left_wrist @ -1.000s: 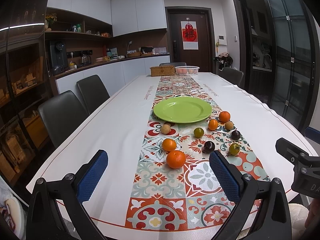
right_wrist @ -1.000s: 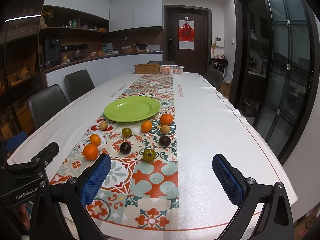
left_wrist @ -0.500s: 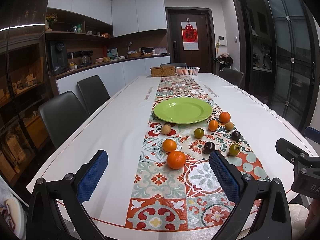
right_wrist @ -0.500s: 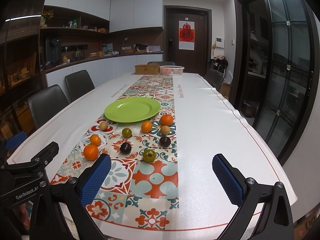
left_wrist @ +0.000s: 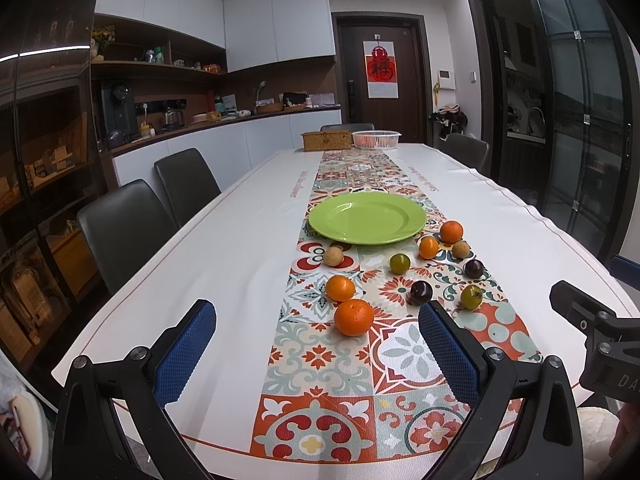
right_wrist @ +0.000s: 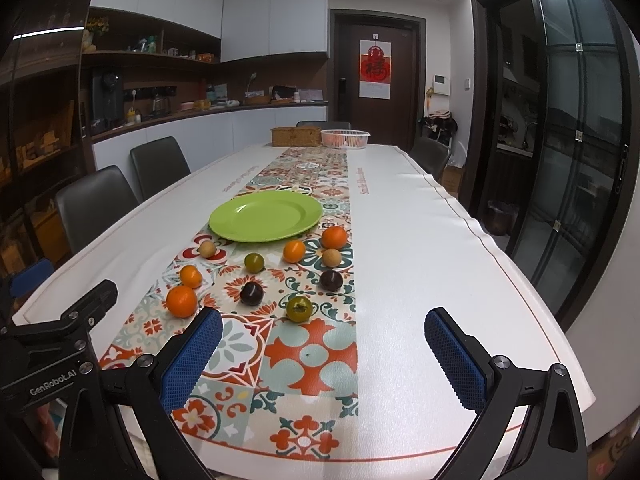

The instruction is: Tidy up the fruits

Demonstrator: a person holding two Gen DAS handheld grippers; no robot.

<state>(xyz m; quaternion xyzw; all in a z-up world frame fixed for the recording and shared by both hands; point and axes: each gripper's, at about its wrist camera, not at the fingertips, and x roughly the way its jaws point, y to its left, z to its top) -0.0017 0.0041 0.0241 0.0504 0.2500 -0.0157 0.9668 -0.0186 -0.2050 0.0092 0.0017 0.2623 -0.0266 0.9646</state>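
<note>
Right now both claws are hanging wide and empty, left gripper [left_wrist: 316,354] and right gripper [right_wrist: 322,354], short of the fruits [left_wrist: 353,317], which are lying scattered just before the bare green plate [left_wrist: 367,218], likely the collecting spot.

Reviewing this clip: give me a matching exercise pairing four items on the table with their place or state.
Things:
1. round green plate
2. white plastic basket
3. largest orange fruit
4. left hand-held gripper

Descriptions:
A. open, holding nothing
B. far end of the table
C. empty, beyond the fruits
D. nearest the camera on the patterned runner

Pairs: 1-C, 2-B, 3-D, 4-A
</note>
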